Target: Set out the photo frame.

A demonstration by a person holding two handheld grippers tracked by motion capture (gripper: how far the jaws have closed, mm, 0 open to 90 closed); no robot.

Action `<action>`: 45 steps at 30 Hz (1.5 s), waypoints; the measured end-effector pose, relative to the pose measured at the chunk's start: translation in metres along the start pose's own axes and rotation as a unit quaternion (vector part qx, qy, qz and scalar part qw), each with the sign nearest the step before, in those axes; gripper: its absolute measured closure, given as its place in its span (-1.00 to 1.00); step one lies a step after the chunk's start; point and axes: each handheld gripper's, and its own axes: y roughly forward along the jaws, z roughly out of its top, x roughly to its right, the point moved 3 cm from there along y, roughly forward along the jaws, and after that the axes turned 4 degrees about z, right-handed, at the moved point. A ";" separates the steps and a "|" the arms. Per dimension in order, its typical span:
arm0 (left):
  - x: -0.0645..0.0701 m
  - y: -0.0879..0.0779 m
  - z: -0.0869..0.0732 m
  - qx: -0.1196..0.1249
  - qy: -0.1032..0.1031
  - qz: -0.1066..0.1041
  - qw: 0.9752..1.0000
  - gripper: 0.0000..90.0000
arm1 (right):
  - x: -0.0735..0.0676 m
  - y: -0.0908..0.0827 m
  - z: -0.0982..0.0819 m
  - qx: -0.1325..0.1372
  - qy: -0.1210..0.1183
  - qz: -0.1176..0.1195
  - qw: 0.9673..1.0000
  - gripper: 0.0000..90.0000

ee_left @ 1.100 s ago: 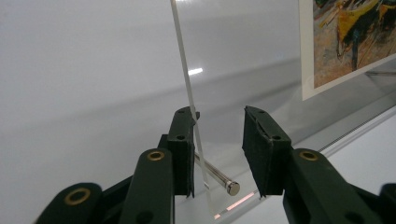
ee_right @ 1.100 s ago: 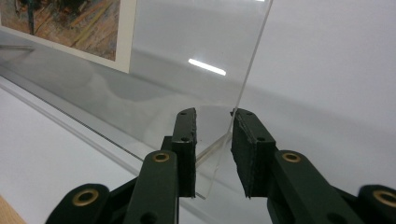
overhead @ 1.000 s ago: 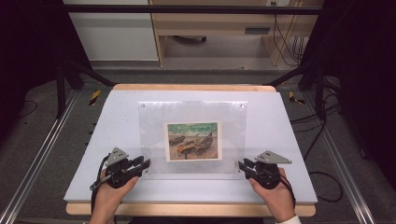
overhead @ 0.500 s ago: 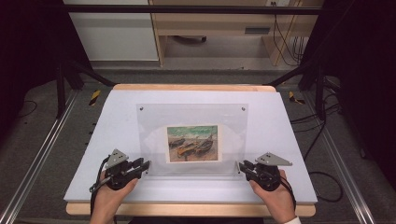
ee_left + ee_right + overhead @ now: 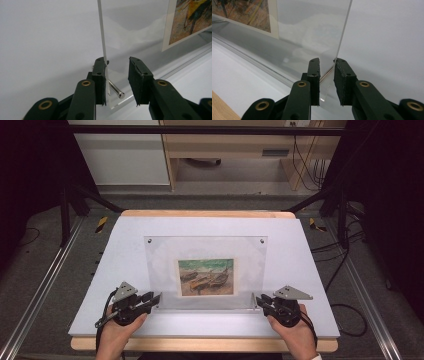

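Both hand-held grippers, left (image 5: 156,299) and right (image 5: 260,301), narrowly straddle the acrylic frame's (image 5: 160,265) corners.

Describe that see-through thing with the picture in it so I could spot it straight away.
On the white mat covering the wooden table stands a clear acrylic frame, propped up between the left tongs and the right tongs at its bottom corners. It holds a small painting of beached boats and has metal studs in its corners.

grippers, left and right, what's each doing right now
Left gripper: jaws around the acrylic frame corner, grip cannot be told.
Right gripper: same at its corner.
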 end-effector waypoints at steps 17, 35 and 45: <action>0.002 -0.002 -0.004 -0.010 0.008 -0.004 1.000 0.49 | -0.003 -0.001 -0.004 -0.008 -0.002 -0.001 1.000 0.65; 0.005 -0.003 -0.008 -0.026 0.027 -0.001 0.999 0.48 | -0.006 -0.003 -0.009 -0.017 -0.008 0.001 1.000 0.63; 0.006 -0.003 -0.008 -0.029 0.032 0.000 0.999 0.47 | -0.007 -0.003 -0.010 -0.020 -0.006 0.003 1.000 0.61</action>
